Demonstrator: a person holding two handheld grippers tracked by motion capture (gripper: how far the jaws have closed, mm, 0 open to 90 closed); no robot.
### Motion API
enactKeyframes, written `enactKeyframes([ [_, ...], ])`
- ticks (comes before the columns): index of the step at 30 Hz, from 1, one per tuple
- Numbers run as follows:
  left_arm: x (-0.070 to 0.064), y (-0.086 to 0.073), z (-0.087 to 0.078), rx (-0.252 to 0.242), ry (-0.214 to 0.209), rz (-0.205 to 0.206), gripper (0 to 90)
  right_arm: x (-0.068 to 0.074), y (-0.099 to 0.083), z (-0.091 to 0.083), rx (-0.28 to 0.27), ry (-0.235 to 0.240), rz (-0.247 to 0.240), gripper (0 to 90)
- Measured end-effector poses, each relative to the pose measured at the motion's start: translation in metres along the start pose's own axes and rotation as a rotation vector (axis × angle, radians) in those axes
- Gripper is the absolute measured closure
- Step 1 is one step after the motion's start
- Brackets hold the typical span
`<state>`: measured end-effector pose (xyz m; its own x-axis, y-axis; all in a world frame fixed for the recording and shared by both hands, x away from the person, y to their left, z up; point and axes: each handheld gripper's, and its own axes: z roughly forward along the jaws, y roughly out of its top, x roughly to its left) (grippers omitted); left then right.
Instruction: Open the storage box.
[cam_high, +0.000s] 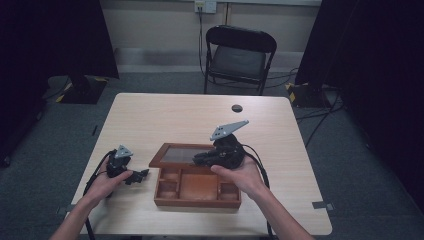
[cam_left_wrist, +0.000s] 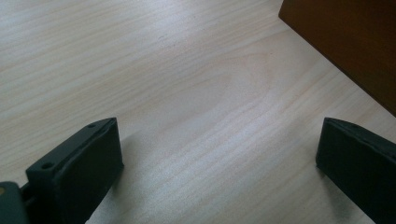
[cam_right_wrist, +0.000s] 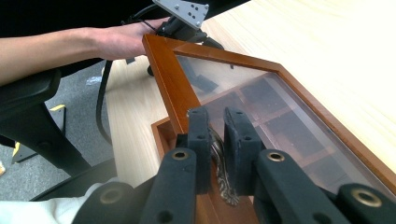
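Right claw (cam_right_wrist: 215, 135) pinches the ornate metal clasp (cam_right_wrist: 219, 163) between its jaws, glass lid (cam_right_wrist: 261, 107) of the wooden box (cam_high: 197, 189) half-raised just beyond; we judge a slow, steady arc best; left claw (cam_high: 135, 176), spread and empty, rests on the table (cam_left_wrist: 187, 70), box edge to its right.

From my high view, the right gripper (cam_high: 200, 159) and my hand (cam_high: 240, 172) cover the front edge of the box lid (cam_high: 175, 154), so I can't see the grip there. In the right gripper view, the metal latch (cam_right_wrist: 219, 158) is mostly buried between the jaws, and the lid runs off the frame's right edge. In the left gripper view, the wooden box (cam_left_wrist: 350, 42) is cut off at the upper right corner, and both jaws run off the bottom.
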<state>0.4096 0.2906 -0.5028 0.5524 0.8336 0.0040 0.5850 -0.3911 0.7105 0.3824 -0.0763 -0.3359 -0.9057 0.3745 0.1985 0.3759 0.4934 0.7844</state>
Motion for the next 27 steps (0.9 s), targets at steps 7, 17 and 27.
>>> enactKeyframes([
  [7, 0.0001, 0.0, 0.0001, -0.001, 0.0, 0.001, 0.0, -0.0009, 0.0026, -0.0016, -0.01, -0.009, 0.003, 81.9],
  [17, 0.0, 0.0, 0.0001, 0.0, 0.0, 0.001, 0.0, -0.0025, 0.0048, -0.0034, -0.029, -0.018, 0.003, 81.9],
  [27, 0.0001, 0.0, 0.0, 0.0, 0.001, 0.001, 0.0, -0.0049, 0.0076, -0.0045, -0.039, -0.017, 0.012, 81.9],
])
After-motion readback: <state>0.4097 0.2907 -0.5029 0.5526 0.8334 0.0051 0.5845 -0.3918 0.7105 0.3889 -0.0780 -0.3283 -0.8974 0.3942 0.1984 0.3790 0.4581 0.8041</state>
